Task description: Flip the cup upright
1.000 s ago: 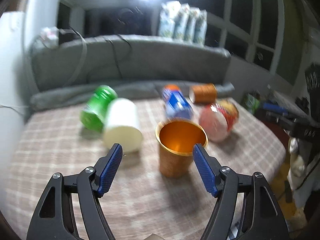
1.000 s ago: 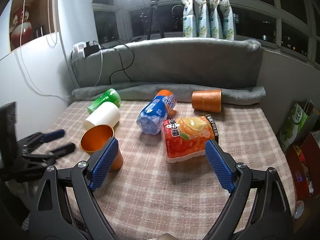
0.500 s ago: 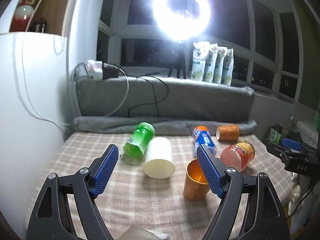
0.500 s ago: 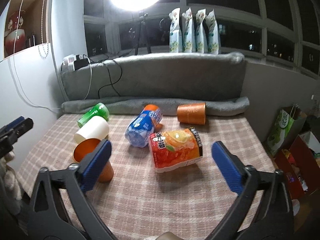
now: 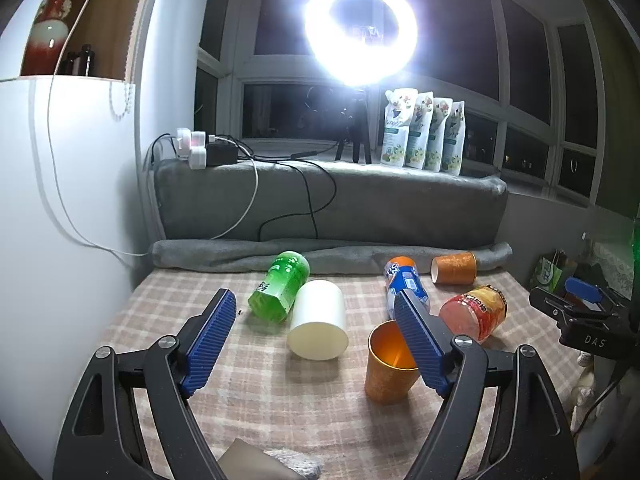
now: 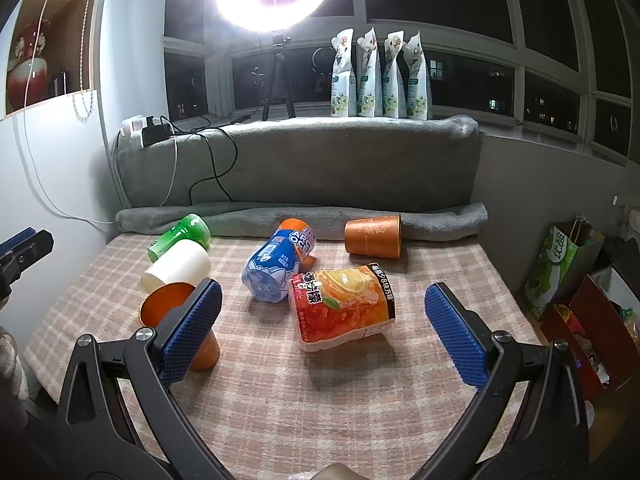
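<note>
An orange cup (image 5: 386,364) stands upright, mouth up, on the checked cloth (image 5: 280,392); my left gripper's right finger partly hides it. It also shows in the right wrist view (image 6: 168,308), behind the left finger. My left gripper (image 5: 318,340) is open and empty, held above and in front of the cup. My right gripper (image 6: 320,328) is open and empty over the cloth. A white cup (image 5: 318,326) lies on its side beside the orange one. A second orange cup (image 6: 373,237) lies on its side at the back.
A green bottle (image 5: 280,286), a blue bottle (image 6: 276,266) and an orange snack pack (image 6: 344,306) lie on the cloth. A grey rolled blanket (image 6: 300,220) and cushion line the back. A white wall stands at the left. Bags and boxes (image 6: 572,280) sit past the right edge.
My left gripper has pulled back and up from the upright orange cup, which stays standing. My right gripper has drawn back slightly.
</note>
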A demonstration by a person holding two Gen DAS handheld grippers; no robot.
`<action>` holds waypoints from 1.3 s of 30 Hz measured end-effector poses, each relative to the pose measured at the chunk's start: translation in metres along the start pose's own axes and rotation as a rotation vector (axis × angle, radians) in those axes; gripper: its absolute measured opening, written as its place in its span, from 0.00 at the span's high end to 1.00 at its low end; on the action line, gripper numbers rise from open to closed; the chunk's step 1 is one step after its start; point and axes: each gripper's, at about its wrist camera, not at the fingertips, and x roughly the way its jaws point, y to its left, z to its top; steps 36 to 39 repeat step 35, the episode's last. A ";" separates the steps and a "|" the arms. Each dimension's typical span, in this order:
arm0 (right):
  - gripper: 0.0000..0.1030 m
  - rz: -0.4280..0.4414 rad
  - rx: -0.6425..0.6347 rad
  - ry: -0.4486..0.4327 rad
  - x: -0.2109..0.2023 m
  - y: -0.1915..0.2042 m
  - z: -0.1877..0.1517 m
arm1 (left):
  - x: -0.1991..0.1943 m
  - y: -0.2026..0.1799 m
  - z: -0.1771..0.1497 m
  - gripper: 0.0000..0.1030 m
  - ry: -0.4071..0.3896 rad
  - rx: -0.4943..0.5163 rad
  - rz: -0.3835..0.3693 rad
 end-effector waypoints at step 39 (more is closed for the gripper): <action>0.00 0.010 -0.011 0.013 0.005 0.003 -0.005 | -0.002 -0.002 -0.001 0.21 0.001 0.006 -0.002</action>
